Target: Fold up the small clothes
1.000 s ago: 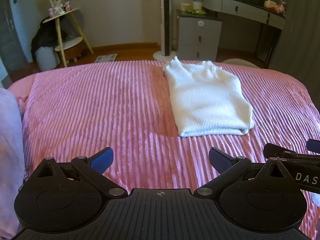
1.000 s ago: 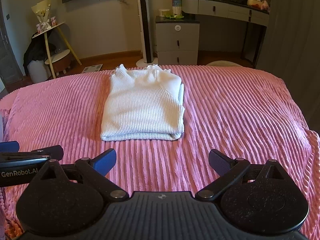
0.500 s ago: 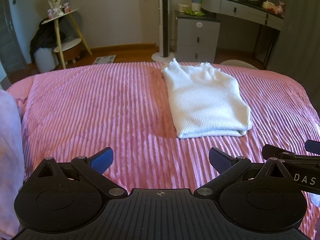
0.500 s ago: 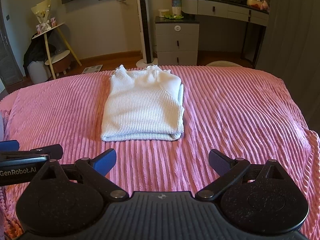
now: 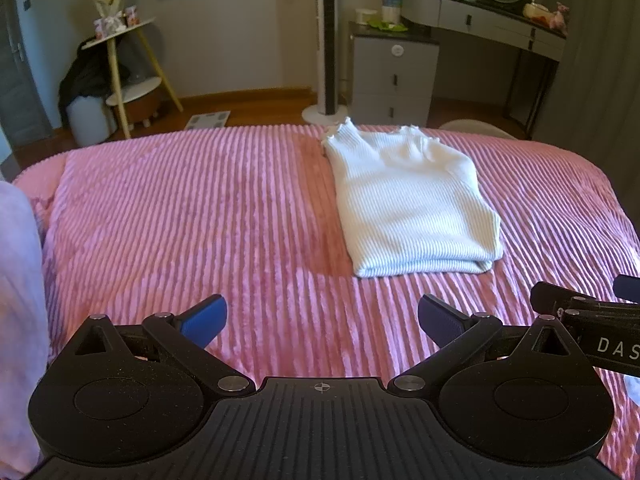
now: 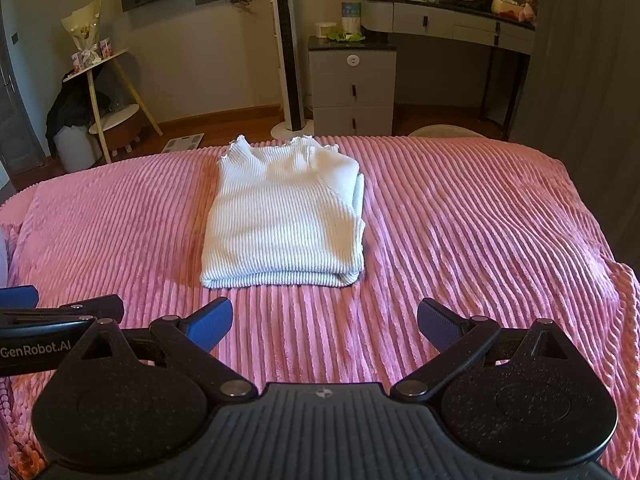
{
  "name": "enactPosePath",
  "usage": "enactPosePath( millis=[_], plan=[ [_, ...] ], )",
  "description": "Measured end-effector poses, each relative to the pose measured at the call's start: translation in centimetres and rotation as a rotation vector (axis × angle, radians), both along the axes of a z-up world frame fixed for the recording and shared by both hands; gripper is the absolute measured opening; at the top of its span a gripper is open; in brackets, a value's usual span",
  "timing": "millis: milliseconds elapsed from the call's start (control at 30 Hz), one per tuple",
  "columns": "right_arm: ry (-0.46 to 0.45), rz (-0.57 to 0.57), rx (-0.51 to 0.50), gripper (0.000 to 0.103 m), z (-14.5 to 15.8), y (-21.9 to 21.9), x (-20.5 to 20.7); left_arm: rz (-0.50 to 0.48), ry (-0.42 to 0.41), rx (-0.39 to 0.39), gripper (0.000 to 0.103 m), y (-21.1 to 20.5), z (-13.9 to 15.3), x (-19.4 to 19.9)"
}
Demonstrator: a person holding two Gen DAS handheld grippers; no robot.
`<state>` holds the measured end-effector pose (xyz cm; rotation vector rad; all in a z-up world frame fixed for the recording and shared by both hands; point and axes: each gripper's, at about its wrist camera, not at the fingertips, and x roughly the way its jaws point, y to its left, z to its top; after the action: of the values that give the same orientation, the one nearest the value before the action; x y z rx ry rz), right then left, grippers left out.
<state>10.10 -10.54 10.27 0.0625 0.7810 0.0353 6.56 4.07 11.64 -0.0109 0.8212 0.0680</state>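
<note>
Pink ribbed bed (image 5: 180, 208) — the white sweater (image 6: 284, 216) lies folded on it, ahead of me. My left tool (image 5: 322, 318) and right tool (image 6: 325, 320) hover spread, empty — well short of it.

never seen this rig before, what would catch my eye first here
A folded white ribbed sweater lies on a pink ribbed bedspread, toward its far edge. Nearest the camera, the right gripper hangs open over the bedspread, the left gripper open beside it.
</note>
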Motion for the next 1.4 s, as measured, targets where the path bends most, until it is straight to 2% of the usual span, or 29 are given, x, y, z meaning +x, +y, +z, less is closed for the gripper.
enactPosePath(
  millis=[867,1400],
  plan=[
    [-0.008,0.004,0.003,0.099,0.41,-0.56,0.0,-0.026,-0.001,-0.011,0.103,-0.36,-0.02,0.09],
    [-0.009,0.003,0.002,0.099,0.39,-0.6,-0.17,-0.031,0.001,0.008,0.103,-0.55,-0.17,0.0]
  ],
)
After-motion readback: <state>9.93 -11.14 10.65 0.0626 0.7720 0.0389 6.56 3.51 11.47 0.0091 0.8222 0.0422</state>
